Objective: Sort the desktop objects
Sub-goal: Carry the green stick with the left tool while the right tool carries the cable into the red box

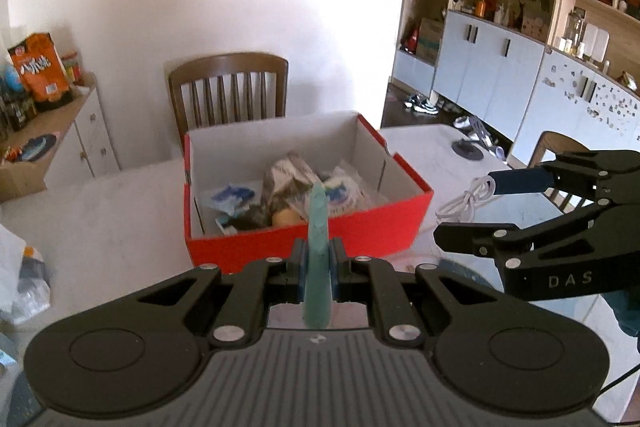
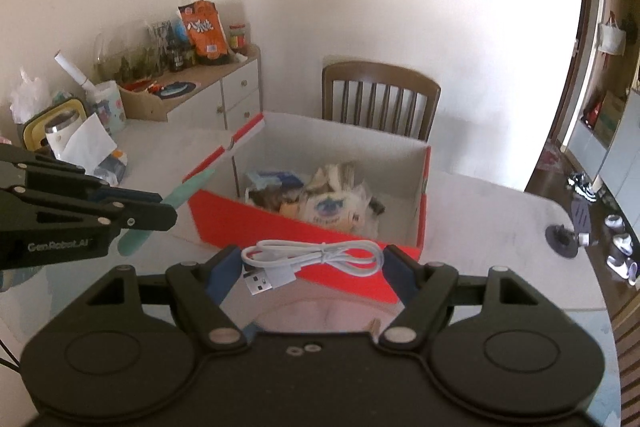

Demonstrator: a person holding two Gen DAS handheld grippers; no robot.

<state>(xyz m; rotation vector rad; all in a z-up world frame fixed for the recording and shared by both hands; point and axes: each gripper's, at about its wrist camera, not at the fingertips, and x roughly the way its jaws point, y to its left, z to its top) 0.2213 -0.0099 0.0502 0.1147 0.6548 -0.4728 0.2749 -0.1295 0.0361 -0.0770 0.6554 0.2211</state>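
Note:
A red cardboard box (image 1: 304, 245) with white inner walls stands on the white table and holds several packets and snacks; it also shows in the right wrist view (image 2: 280, 227). My left gripper (image 1: 318, 259) is shut on a flat teal stick (image 1: 318, 223), held just in front of the box's near wall; the stick also shows in the right wrist view (image 2: 176, 203). My right gripper (image 2: 312, 263) holds a coiled white USB cable (image 2: 304, 257) between its wide-spread fingers, near the box's front wall. The cable also shows in the left wrist view (image 1: 464, 203).
A wooden chair (image 1: 228, 91) stands behind the box. A low cabinet (image 2: 208, 95) with snack bags and jars is at the back left. Bags, a cup and a tissue pack (image 2: 80, 139) crowd the table's left. A small black stand (image 2: 564, 235) sits at the table's right edge.

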